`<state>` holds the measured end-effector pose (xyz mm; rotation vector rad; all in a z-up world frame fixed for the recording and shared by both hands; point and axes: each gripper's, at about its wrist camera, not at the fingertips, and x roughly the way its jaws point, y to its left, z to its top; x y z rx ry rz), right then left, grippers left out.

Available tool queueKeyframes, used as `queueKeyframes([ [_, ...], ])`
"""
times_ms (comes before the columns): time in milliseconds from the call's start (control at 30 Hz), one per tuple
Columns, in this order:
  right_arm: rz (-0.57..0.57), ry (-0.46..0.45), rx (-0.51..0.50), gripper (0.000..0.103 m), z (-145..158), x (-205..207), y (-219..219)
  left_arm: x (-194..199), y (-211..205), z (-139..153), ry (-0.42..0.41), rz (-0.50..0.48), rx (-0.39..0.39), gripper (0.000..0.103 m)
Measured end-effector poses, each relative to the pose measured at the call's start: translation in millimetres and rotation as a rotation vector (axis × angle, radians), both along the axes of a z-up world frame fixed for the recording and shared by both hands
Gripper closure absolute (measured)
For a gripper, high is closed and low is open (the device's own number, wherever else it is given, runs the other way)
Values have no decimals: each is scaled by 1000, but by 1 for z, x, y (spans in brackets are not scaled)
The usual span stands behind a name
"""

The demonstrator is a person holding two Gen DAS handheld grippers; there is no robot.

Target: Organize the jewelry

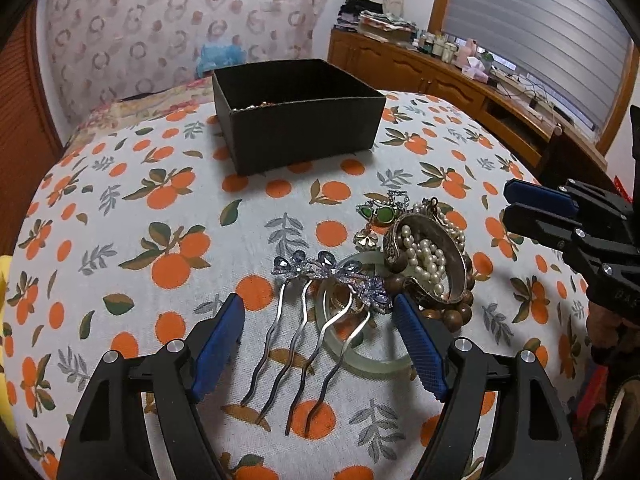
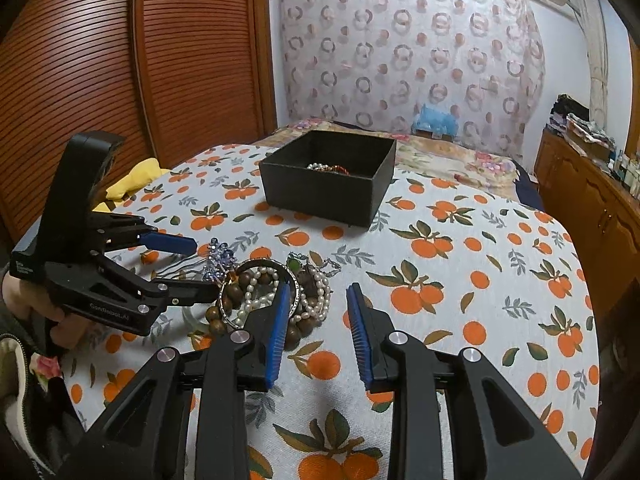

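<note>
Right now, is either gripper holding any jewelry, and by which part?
Nothing is held. The left gripper is open, straddling the hair comb without touching it. The right gripper is open beside the jewelry pile.

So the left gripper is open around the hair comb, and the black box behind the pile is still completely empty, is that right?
Not quite. The black box is not empty: the right wrist view shows a pearl strand and some reddish beads already lying inside. The rest holds: the left gripper is open, its fingers either side of the hair comb.
</note>
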<state>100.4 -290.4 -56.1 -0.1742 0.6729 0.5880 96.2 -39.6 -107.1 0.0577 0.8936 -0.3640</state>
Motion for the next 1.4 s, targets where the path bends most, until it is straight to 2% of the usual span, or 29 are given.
queueKeyframes([
  [67,2,3,-1,71,-1,0,0,-2,-3,0,-10,-13,20,41],
  [133,5,3,-4,71,-1,0,2,-6,-6,0,-20,-25,37,45],
  [233,9,3,-8,71,-1,0,4,-9,-6,0,-29,-31,46,46],
  [533,42,17,-17,71,-6,3,18,-14,5,5,-38,-9,-9,47],
  [633,60,25,-26,71,-10,6,27,-16,8,7,-41,-15,-33,56],
  [733,67,34,-30,71,-13,12,32,-16,9,7,-40,-19,-40,57],
  [800,70,45,-32,71,-15,18,34,-16,9,7,-39,-26,-51,63],
  [900,79,60,-36,71,-18,28,36,-16,13,7,-42,-10,-46,63],
  [967,86,71,-42,85,-19,32,38,-15,16,7,-38,-6,-62,63],
  [1067,107,72,-63,92,-22,36,43,-15,18,7,-36,-5,-71,63],
  [1400,149,74,-91,93,-20,43,52,-15,20,7,-34,-6,-79,63],
])
